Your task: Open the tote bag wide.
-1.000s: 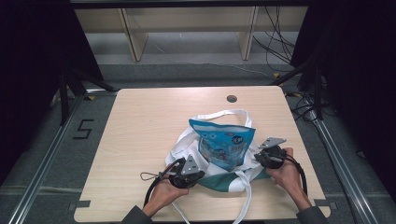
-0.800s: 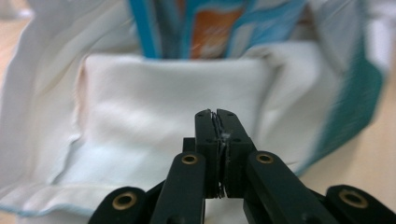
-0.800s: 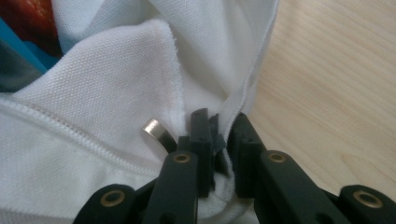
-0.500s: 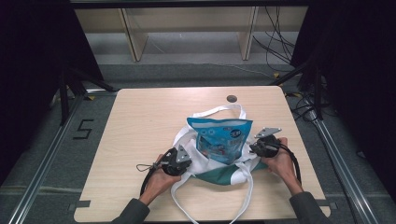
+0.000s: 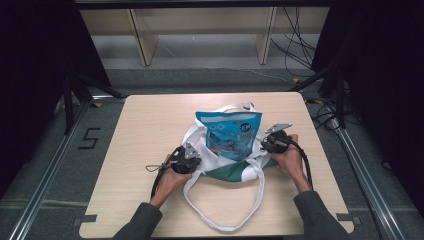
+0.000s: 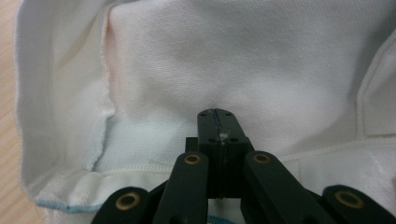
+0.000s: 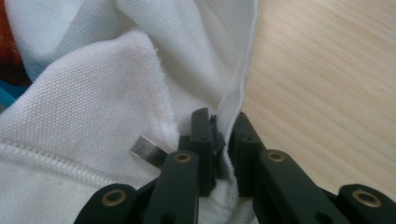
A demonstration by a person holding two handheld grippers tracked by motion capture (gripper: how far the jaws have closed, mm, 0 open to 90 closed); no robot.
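A white tote bag point(image 5: 227, 172) with a green base lies on the wooden table point(image 5: 150, 120). A blue snack bag point(image 5: 229, 132) stands upright in its mouth. My left gripper point(image 5: 185, 159) is at the bag's left rim. In the left gripper view it point(image 6: 215, 114) is shut, with white fabric point(image 6: 261, 70) pressed around the tips. At the bag's right rim, my right gripper point(image 5: 275, 141) pinches the hem. In the right gripper view the white hem point(image 7: 243, 84) runs between the shut jaws of that gripper point(image 7: 223, 120). A small metallic piece point(image 7: 148, 151) sits on the cloth beside them.
One long white handle point(image 5: 225, 227) loops toward the table's front edge, and the other point(image 5: 235, 106) lies behind the snack bag. Shelf legs point(image 5: 142, 42) stand on the floor beyond the table. Cables point(image 5: 300, 45) trail at the right. A "5" mark point(image 5: 89, 138) is on the floor at the left.
Both grippers have moved away from the person and slightly left, dragging the tote bag and the snack bag with them. The near handle has stretched out toward the front edge.
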